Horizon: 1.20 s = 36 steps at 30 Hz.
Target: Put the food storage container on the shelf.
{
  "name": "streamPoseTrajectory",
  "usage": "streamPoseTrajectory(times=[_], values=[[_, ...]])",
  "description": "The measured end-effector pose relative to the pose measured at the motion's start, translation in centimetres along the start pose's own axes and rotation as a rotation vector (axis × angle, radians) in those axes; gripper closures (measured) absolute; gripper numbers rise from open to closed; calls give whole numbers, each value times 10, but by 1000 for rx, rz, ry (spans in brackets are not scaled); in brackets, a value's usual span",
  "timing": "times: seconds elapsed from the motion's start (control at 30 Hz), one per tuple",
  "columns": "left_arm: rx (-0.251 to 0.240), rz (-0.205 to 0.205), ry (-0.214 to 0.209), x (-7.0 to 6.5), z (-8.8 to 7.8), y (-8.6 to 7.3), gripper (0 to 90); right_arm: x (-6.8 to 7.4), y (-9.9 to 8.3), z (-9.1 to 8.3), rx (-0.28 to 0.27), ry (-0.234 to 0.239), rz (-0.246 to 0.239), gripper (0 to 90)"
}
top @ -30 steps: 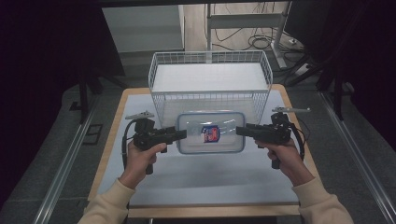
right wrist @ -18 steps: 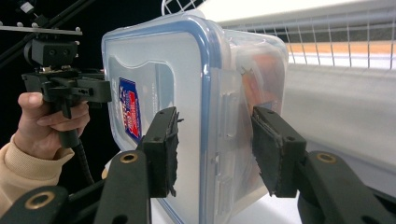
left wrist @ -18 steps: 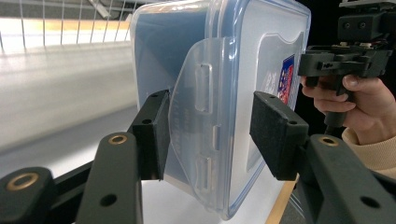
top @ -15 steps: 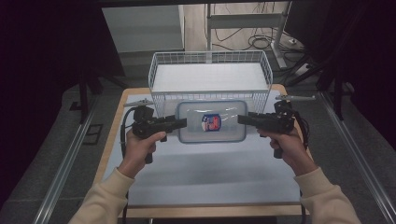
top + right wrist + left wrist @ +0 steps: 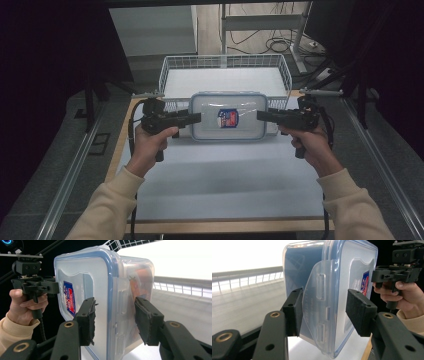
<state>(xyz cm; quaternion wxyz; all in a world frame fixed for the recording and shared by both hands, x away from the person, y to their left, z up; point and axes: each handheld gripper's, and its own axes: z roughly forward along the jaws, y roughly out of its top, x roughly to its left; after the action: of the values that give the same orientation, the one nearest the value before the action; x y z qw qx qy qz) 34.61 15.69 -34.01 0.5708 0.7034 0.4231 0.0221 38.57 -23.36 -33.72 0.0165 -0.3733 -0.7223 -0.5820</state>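
Note:
A clear plastic container (image 5: 227,122) with a blue-rimmed lid and a red and blue label hangs above the table, just in front of the wire basket (image 5: 225,60). My left gripper (image 5: 197,118) is shut on its left end and my right gripper (image 5: 260,115) on its right end. In the left gripper view the jaws (image 5: 324,310) clamp the container (image 5: 324,277) across its latch flap. In the right gripper view the jaws (image 5: 113,317) press the lid and base of the container (image 5: 100,285). Something orange shows dimly inside it.
The white wire basket stands at the back of the table (image 5: 225,185), its railing (image 5: 249,277) close behind the container. Metal rails run along both sides of the table. Cables lie on the floor beyond the basket.
Both grippers have carried the container up and away from the person, from the middle of the table to the basket's front rim.

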Motion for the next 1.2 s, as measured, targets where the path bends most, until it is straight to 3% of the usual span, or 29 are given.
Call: streamPoseTrajectory(times=[0.3, 1.2], values=[[-2, -11, -11, 9, 4, 12, 490, -3, 17, 3, 4, -11, -16, 523], [10, -20, -26, 38, 27, 62, 491, -31, 63, 18, 3, -24, -9, 523]])
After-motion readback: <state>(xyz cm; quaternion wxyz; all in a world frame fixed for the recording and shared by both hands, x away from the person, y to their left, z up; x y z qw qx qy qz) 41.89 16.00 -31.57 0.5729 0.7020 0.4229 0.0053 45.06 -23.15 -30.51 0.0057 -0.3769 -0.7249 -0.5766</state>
